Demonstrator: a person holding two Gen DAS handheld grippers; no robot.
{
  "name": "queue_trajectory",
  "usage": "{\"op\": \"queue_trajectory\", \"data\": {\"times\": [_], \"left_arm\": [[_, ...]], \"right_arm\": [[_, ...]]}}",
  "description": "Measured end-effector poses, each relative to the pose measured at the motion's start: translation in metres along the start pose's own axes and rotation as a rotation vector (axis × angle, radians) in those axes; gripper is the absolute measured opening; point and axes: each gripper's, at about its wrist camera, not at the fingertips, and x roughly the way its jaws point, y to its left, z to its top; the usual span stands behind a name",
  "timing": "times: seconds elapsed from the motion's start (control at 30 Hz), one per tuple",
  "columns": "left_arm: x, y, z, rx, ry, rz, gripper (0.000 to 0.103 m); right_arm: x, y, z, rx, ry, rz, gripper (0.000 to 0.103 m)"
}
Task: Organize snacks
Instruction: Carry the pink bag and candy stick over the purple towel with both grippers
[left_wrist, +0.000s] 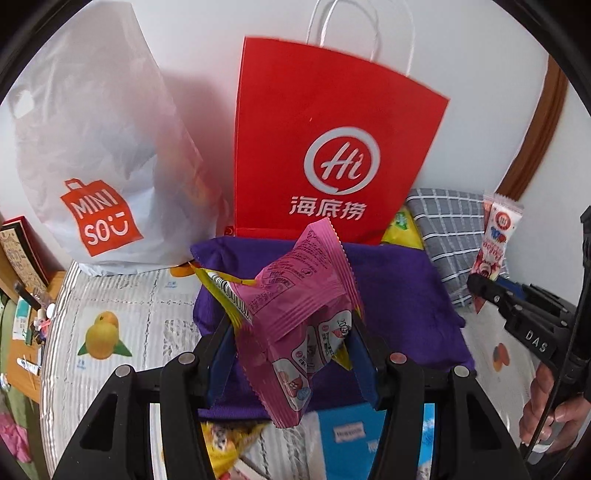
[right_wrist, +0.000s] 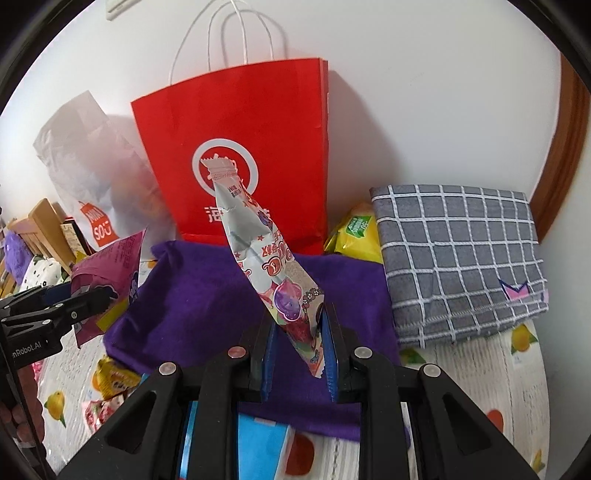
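Observation:
My left gripper (left_wrist: 291, 325) is shut on a bundle of pink snack packets (left_wrist: 295, 295) with a yellow packet (left_wrist: 225, 291) among them, held above a purple cloth (left_wrist: 406, 295). My right gripper (right_wrist: 298, 325) is shut on a long white candy packet (right_wrist: 258, 251) with purple cartoon print, held upright over the purple cloth (right_wrist: 192, 295). A red paper bag (left_wrist: 332, 140) stands behind the cloth against the wall; it also shows in the right wrist view (right_wrist: 236, 122). Each gripper shows in the other's view: the right (left_wrist: 484, 284), the left (right_wrist: 107, 295).
A white Miniso plastic bag (left_wrist: 96, 147) stands left of the red bag. A grey checked folded cloth (right_wrist: 461, 258) lies at the right, with a yellow packet (right_wrist: 356, 232) beside it. Loose snacks (right_wrist: 110, 373) and a blue pack (left_wrist: 351, 435) lie on the fruit-print bedspread (left_wrist: 122, 325).

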Motion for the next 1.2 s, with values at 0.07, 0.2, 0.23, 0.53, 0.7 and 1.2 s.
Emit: {"op": "queue_trajectory", "data": {"times": [0.07, 0.2, 0.23, 0.53, 0.7, 1.2], "left_arm": [[0.013, 0.001, 0.002, 0.012, 0.021, 0.001, 0.054], [0.035, 0.003, 0.006, 0.031, 0.054, 0.013, 0.054], [0.039, 0.003, 0.006, 0.035, 0.058, 0.016, 0.054], [0.083, 0.013, 0.01, 0.03, 0.129, 0.018, 0.054], [0.099, 0.017, 0.009, 0.023, 0.168, 0.005, 0.054], [0.109, 0.004, 0.004, 0.077, 0.16, -0.031, 0.056]], "right_arm": [[0.01, -0.003, 0.004, 0.0, 0.005, 0.002, 0.022], [0.035, -0.006, 0.007, -0.038, 0.046, -0.021, 0.022], [0.041, -0.007, 0.006, -0.05, 0.058, -0.03, 0.022], [0.091, -0.022, -0.013, -0.078, 0.206, -0.09, 0.022], [0.107, -0.015, -0.02, -0.111, 0.241, -0.097, 0.023], [0.13, -0.001, -0.028, -0.148, 0.257, -0.105, 0.023]]}}
